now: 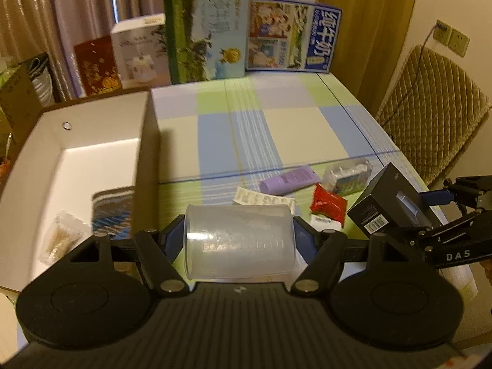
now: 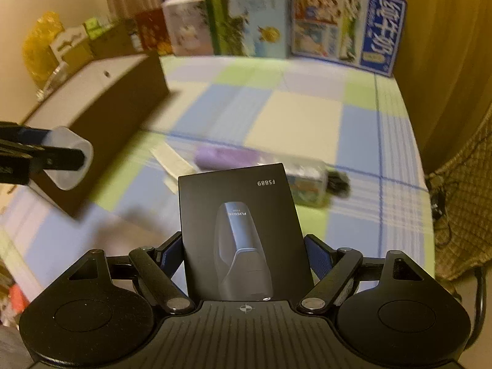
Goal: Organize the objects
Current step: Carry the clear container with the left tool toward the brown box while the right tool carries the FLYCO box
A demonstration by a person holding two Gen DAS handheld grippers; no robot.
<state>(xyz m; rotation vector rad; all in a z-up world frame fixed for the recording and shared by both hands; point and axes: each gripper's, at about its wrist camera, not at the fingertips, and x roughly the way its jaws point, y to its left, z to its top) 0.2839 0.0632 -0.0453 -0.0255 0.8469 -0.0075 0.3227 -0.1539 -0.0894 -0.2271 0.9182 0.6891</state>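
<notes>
Clamping a translucent measuring cup (image 1: 240,241) sideways between its fingers, the left gripper (image 1: 240,240) hangs beside the open storage box (image 1: 101,153) on its left. The right gripper (image 2: 244,255), to its right, is closed on a black shaver box (image 2: 240,215), with a purple tube (image 1: 289,180) lying ahead.

Translucent frosted plastic cup (image 1: 239,241), matt black printed-card box (image 2: 243,233), gripper bodies matt black ribbed plastic with shiny metal pivot pins (image 1: 172,285), storage box (image 1: 92,153) smooth white card inside and brown outside, tablecloth (image 1: 276,129) smooth checked sheet, chair cover (image 1: 430,117) quilted cloth.
</notes>
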